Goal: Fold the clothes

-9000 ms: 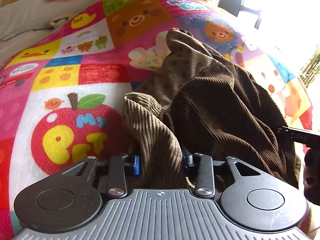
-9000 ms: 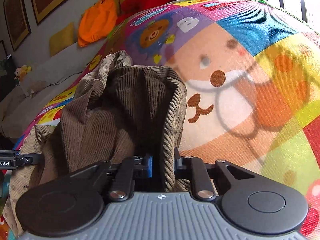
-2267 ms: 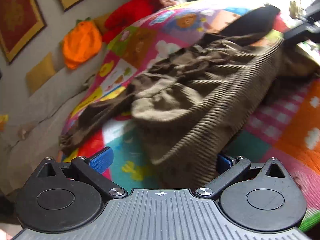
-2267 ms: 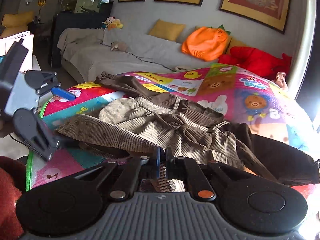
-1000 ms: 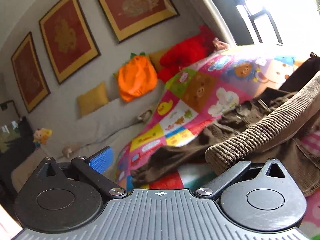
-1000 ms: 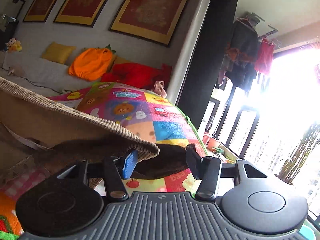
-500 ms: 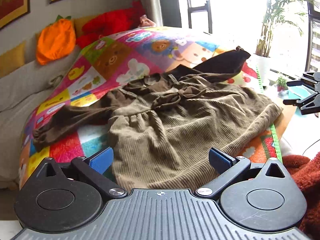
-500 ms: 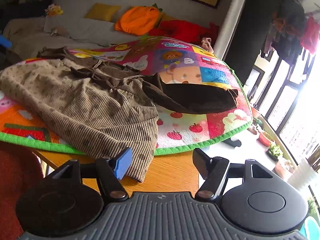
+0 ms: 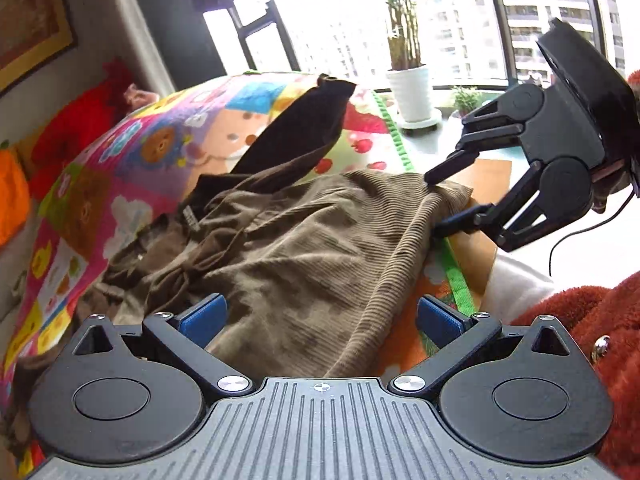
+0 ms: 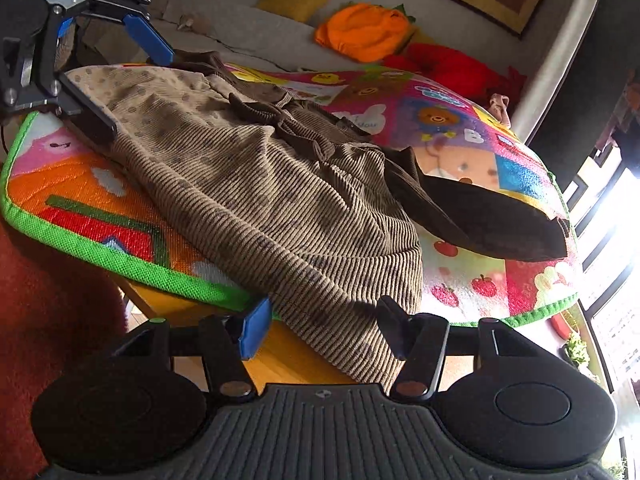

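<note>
A brown corduroy dress (image 9: 304,248) lies spread on a colourful play mat (image 9: 132,152), its skirt hem toward me and a dark sleeve (image 9: 304,128) stretched out far right. In the right wrist view the dress (image 10: 256,184) hangs over the mat's green edge (image 10: 120,260). My left gripper (image 9: 318,318) is open with one hem corner between its jaws. My right gripper (image 10: 320,330) is open around the other hem corner; it shows in the left wrist view (image 9: 448,200). The left gripper shows in the right wrist view (image 10: 120,80).
The mat covers a wooden table (image 10: 280,360). Behind are a grey sofa (image 10: 248,36) with an orange pumpkin cushion (image 10: 360,32) and red cushion (image 10: 448,66). A potted plant (image 9: 412,88) stands by the window. My red fleece sleeve (image 9: 600,332) is at the right.
Both grippers have let go of the dress, which now lies spread flat. Both have moved down to the skirt hem, each with its open jaws around a corner.
</note>
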Motion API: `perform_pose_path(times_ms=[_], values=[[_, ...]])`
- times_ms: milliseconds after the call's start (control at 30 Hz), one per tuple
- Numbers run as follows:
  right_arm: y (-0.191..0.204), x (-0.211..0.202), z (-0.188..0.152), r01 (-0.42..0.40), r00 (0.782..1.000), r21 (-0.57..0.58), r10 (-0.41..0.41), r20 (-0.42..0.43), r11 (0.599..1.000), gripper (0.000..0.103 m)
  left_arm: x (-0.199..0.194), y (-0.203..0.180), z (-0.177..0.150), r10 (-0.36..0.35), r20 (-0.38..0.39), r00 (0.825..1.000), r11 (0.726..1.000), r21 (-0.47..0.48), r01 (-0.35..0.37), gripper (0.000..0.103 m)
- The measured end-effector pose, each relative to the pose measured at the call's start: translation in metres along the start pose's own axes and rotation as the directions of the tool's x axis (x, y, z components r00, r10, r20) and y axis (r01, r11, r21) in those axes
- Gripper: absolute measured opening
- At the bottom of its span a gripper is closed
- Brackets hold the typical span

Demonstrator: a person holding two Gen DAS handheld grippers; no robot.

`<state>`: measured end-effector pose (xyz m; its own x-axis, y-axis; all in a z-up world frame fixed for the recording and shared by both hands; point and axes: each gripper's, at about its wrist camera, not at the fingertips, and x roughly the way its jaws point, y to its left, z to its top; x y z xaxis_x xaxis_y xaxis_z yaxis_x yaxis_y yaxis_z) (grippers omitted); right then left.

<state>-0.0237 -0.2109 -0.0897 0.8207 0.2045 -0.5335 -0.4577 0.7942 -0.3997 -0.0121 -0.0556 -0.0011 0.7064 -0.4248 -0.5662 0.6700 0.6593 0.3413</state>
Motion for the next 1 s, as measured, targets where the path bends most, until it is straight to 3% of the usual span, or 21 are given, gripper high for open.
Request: perform_pose_path(times_ms=[33, 133, 167, 200, 300, 333, 367, 433, 533, 667, 767, 867, 967, 1000], values=[[-0.006, 0.002, 0.004, 0.008, 1.0, 0.035, -0.008, 0.005, 0.999, 0.032, 0.01, -0.008, 0.006, 0.003, -0.003, 1.0, 0.999, 0.037, -0.003, 0.103], [-0.022, 0.004, 0.01, 0.007, 1.0, 0.132, -0.01, 0.025, 0.991, 0.028, 0.029, -0.014, 0.01, 0.008, -0.027, 1.0, 0.997, 0.077, -0.006, 0.1], [-0.025, 0.002, 0.011, -0.001, 0.999, 0.152, -0.004, 0.032, 0.988, 0.028, 0.036, -0.017, 0.011, 0.01, -0.035, 0.999, 0.996, 0.09, -0.007, 0.087], [-0.026, -0.001, 0.01, -0.007, 0.999, 0.156, 0.001, 0.039, 0.988, 0.028, 0.042, -0.019, 0.013, 0.012, -0.042, 0.999, 0.995, 0.103, -0.008, 0.062], [-0.021, -0.013, 0.003, -0.028, 0.998, 0.142, 0.019, 0.064, 0.989, 0.029, 0.056, -0.019, 0.018, 0.028, -0.049, 0.998, 0.994, 0.107, -0.022, 0.024], [-0.017, -0.018, 0.001, -0.033, 0.997, 0.132, 0.024, 0.073, 0.991, 0.036, 0.057, -0.014, 0.02, 0.038, -0.04, 0.998, 0.996, 0.086, -0.034, 0.016], [-0.012, -0.021, -0.001, -0.018, 0.997, 0.108, 0.009, 0.078, 0.994, 0.052, 0.054, -0.007, 0.025, 0.052, -0.023, 0.998, 0.998, 0.047, -0.051, 0.009], [-0.001, -0.02, -0.004, 0.044, 0.996, 0.042, -0.047, 0.071, 0.998, 0.067, 0.046, 0.011, 0.035, 0.067, 0.02, 0.998, 0.997, -0.041, -0.067, 0.008], [0.004, -0.01, -0.006, 0.135, 0.989, -0.003, -0.135, 0.053, 0.991, 0.068, 0.028, 0.041, 0.051, 0.065, 0.087, 0.994, 0.981, -0.191, -0.047, 0.007], [-0.013, -0.008, 0.006, 0.172, 0.98, 0.154, -0.185, 0.073, 0.973, 0.068, 0.012, 0.067, 0.064, 0.07, 0.143, 0.987, 0.952, -0.306, -0.023, 0.007], [-0.025, -0.018, 0.017, 0.161, 0.975, 0.299, -0.199, 0.1, 0.94, 0.067, 0.009, 0.073, 0.069, 0.084, 0.154, 0.985, 0.943, -0.33, -0.029, 0.007], [-0.016, -0.037, 0.015, 0.04, 0.99, 0.258, -0.073, 0.12, 0.965, 0.048, 0.011, 0.073, 0.072, 0.083, 0.158, 0.984, 0.945, -0.327, -0.027, 0.007], [-0.01, -0.038, 0.01, -0.131, 0.991, 0.314, 0.119, 0.056, 0.94, 0.047, 0.013, 0.07, 0.074, 0.078, 0.16, 0.984, 0.947, -0.319, -0.024, 0.007], [-0.011, -0.035, 0.007, -0.131, 0.991, 0.35, 0.129, 0.027, 0.928, 0.047, 0.014, 0.07, 0.075, 0.078, 0.161, 0.984, 0.949, -0.316, -0.024, 0.007]])
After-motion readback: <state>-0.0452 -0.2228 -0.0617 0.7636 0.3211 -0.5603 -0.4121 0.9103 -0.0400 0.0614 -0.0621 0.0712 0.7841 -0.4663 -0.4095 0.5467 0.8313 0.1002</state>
